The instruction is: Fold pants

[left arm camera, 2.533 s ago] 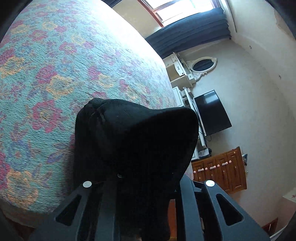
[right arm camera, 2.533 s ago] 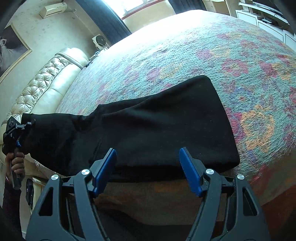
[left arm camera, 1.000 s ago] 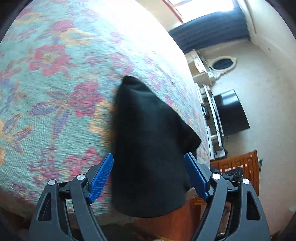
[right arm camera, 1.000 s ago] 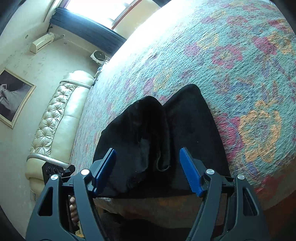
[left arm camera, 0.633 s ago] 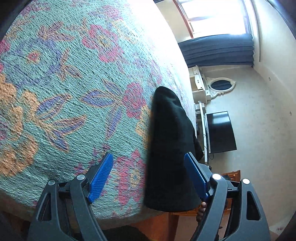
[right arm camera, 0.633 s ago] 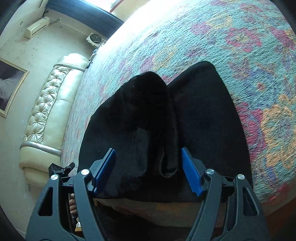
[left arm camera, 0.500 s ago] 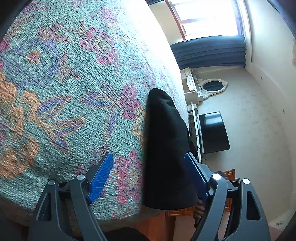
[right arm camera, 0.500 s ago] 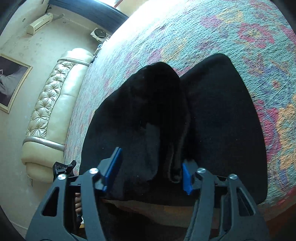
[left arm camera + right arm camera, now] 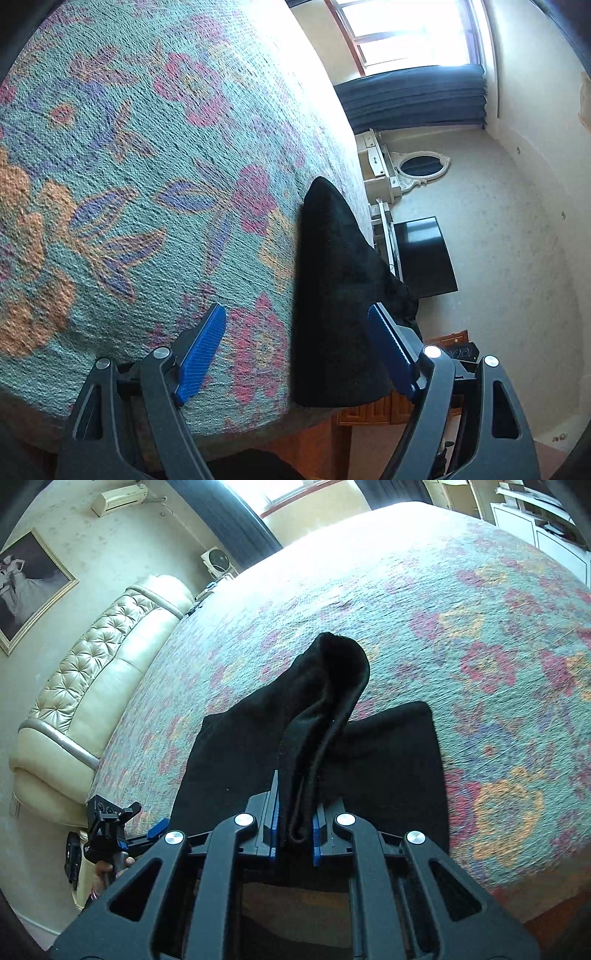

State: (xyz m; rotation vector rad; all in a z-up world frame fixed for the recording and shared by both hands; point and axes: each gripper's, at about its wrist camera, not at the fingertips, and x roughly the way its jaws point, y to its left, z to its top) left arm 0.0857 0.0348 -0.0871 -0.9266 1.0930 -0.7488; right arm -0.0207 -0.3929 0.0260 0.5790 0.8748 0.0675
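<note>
Black fabric fills the middle of both our views: the pants (image 9: 306, 746) lie folded on the floral bedspread (image 9: 480, 635), close to its near edge. Through our right wrist camera we see our right gripper (image 9: 294, 830) with its blue pads pressed together on a bunched fold of the pants, pinching the cloth between them. That pinched layer rises from the jaws into a rounded hump, lifted above the flatter part of the garment, which spreads out on both sides of it over the bedspread.

Our left gripper (image 9: 295, 354) sits at the bed's near edge with its jaws wide apart and nothing between the blue pads (image 9: 201, 354). From this side the pants (image 9: 332, 302) show as a dark wedge lying on the bedspread (image 9: 110, 166), just beside the right-hand pad and reaching over the bed's edge. We cannot tell whether that pad touches the cloth. In the right wrist view we also find the left gripper (image 9: 110, 830) low at the left, beside the pants' left edge, held by a hand partly hidden behind it.

Beyond the bed we see a tufted cream headboard (image 9: 92, 686), a framed picture (image 9: 29, 583) on the wall, and in the left view a dark television (image 9: 424, 254) and an oval mirror (image 9: 421, 166).
</note>
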